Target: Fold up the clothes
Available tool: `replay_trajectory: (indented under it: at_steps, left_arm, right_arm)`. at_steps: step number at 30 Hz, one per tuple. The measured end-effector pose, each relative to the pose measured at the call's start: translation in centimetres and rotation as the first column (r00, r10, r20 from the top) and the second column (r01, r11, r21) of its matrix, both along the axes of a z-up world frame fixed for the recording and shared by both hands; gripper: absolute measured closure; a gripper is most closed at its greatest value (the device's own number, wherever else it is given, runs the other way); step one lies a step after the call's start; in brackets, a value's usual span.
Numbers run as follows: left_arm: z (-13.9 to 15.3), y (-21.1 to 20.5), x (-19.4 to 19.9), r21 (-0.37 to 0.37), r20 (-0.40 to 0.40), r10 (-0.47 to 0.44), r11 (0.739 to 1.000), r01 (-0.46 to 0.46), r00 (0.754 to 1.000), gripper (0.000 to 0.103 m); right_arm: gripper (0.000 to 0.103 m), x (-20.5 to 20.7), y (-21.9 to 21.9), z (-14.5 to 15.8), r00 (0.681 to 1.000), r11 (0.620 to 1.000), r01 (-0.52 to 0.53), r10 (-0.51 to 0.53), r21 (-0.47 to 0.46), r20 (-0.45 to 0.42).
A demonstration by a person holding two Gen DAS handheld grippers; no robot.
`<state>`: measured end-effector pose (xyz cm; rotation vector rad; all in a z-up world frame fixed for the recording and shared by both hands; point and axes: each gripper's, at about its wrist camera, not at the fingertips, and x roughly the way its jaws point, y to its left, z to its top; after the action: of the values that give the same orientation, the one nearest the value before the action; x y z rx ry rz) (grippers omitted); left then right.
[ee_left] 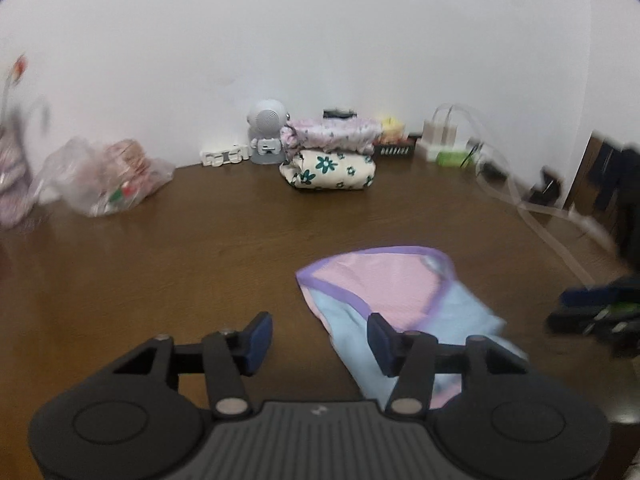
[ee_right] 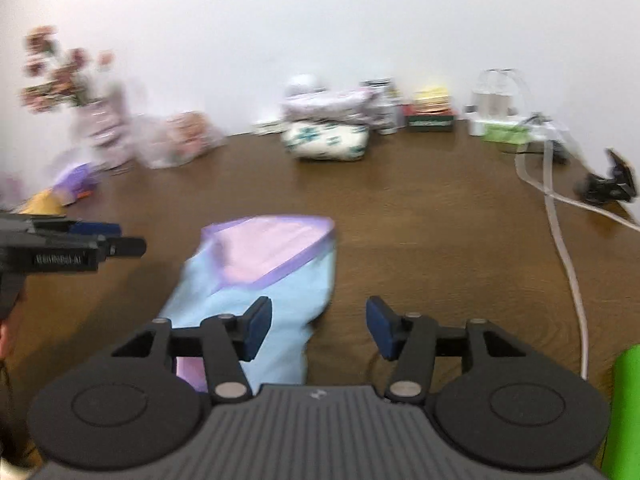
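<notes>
Two wrist views look across a brown wooden worktop (ee_left: 200, 248) toward a white wall. A small pink and light-blue garment (ee_left: 384, 292) with purple trim lies flat on the worktop near the cameras, between the two tools. In the left wrist view, the left tongs (ee_left: 320, 338) hover with their dark-blue pads well apart and nothing between them; the garment lies just ahead and to the right, and passes behind the right-hand pad. In the right wrist view, the right tongs (ee_right: 319, 330) are likewise spread wide and empty, with the garment (ee_right: 272, 280) ahead and to the left, behind the left-hand pad.

At the far edge, a stack of folded clothes (ee_left: 330, 154) sits against the wall: a cream piece with teal flowers below, a pale patterned piece on top. Only the left view clearly shows a small grey robot-shaped figure (ee_left: 267, 132) just left of the stack, and a plastic bag (ee_left: 106, 176) further left. Only the right view shows a blurred bunch of pink flowers (ee_right: 60, 68), a bright green object (ee_right: 624, 408) at the right edge, and the left tool from the side at the left edge.
</notes>
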<state>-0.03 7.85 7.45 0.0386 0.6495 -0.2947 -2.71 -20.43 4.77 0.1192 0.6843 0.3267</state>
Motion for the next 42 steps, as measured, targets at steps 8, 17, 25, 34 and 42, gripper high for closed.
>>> replay_trajectory:
  at_steps: [8, 17, 25, 34, 42]
  left_arm:
    - [-2.3, 0.7, -7.1, -0.259, -0.110, -0.061, 0.965, 0.030, 0.992, 0.046]
    - [-5.3, -0.7, -4.7, -0.276, -0.204, -0.069, 0.961, 0.011, 0.977, 0.063]
    - [-4.2, -2.8, -3.7, -0.243, -0.145, -0.132, 0.965, 0.094, 0.981, 0.101]
    - [-4.8, -6.2, -1.3, -0.126, -0.116, -0.096, 0.989, 0.081, 0.989, 0.091]
    - [-3.7, -1.9, -5.8, -0.155, -0.059, -0.092, 0.985, 0.082, 0.994, 0.050]
  right_arm:
    - [0.050, -2.5, -0.9, -1.4, 0.983, 0.979, -0.177, 0.181, 0.102, -0.037]
    - [0.060, 0.0, 2.6, -2.8, 0.963, 0.957, -0.254, 0.264, 0.137, -0.058]
    - [0.096, -0.2, 3.5, -2.7, 0.971, 0.970, -0.219, 0.227, 0.106, -0.068]
    - [0.095, -1.1, 2.0, -2.7, 0.994, 0.993, -0.096, 0.100, 0.074, -0.047]
    - [0.060, -2.9, -1.0, -0.8, 0.998, 0.998, -0.064, 0.063, 0.020, 0.031]
